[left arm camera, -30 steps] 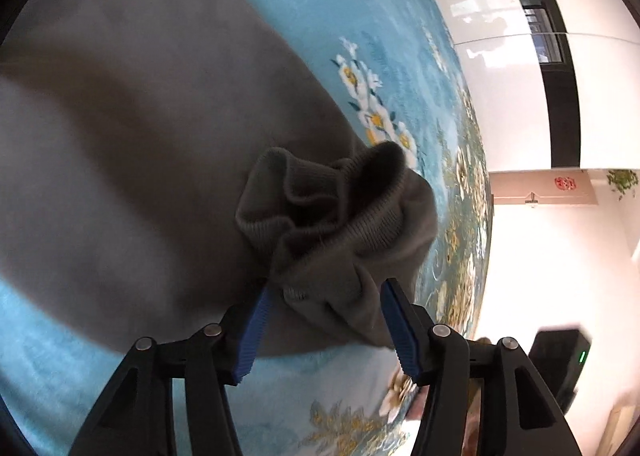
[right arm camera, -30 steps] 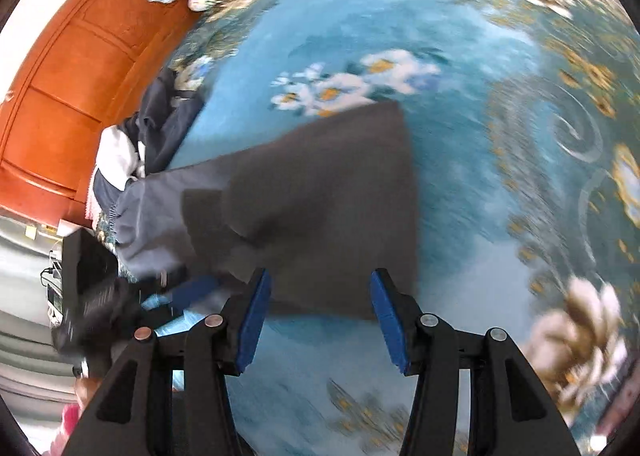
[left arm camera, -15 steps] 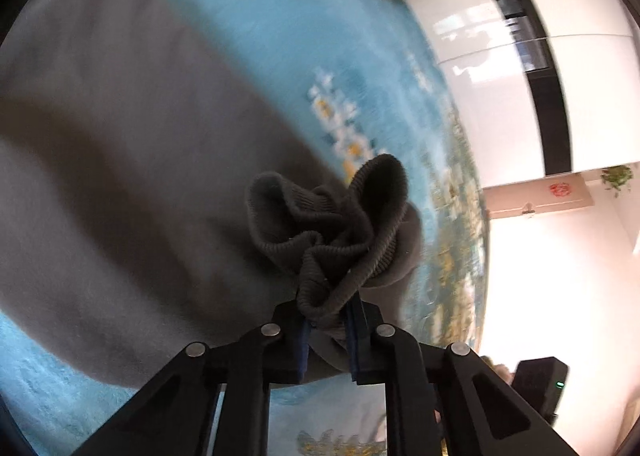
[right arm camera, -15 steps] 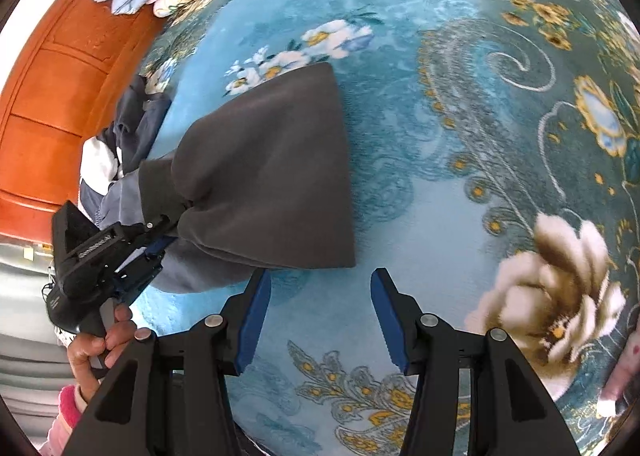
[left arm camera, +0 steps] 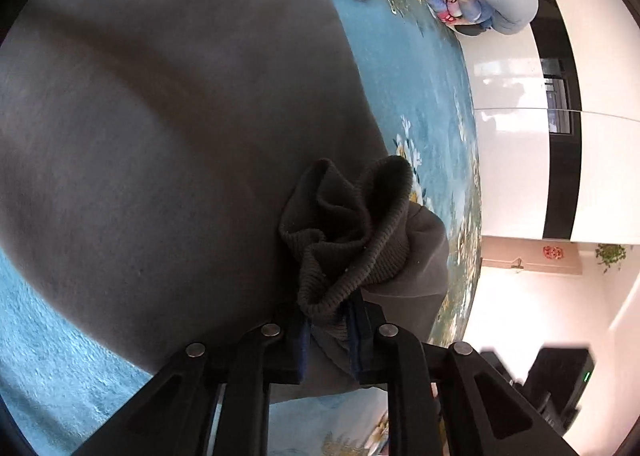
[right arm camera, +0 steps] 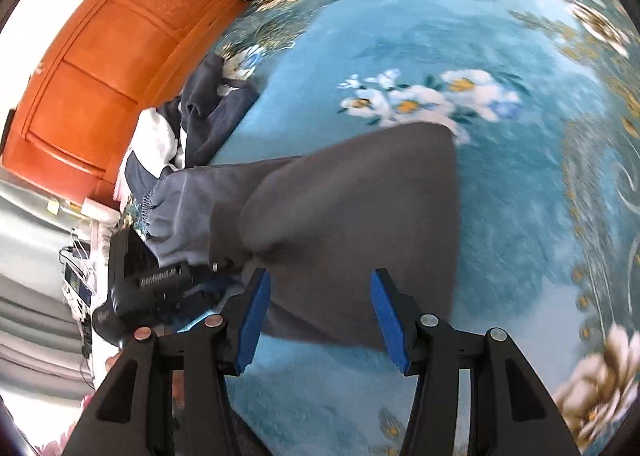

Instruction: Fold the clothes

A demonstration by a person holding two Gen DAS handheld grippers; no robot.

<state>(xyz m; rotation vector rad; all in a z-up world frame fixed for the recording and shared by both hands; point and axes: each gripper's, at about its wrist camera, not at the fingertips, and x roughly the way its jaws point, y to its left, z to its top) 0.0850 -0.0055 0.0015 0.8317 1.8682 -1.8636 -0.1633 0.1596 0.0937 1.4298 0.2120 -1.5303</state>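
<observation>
On the teal floral-patterned bedspread (right arm camera: 420,28) we have the dark grey fleece sweatshirt (left arm camera: 180,136) spread out, one part of it folded over the body. Our left gripper (left arm camera: 330,330) is pinched tight on the bunched ribbed knit cuff (left arm camera: 348,232), whose gathered edge fans out above the blue pads. Our right gripper (right arm camera: 320,310) hovers wide apart and empty over the near edge of the grey cloth, touching nothing that we can see. We judge the garment soft, limp and fairly light, thick enough to hold a crease yet apt to sag and drag along the bedspread when lifted by one point. The ribbed cuff gives a firm, non-slippery hold; for the other hand we think a hem corner or a folded edge best, so the cloth moves flat.
</observation>
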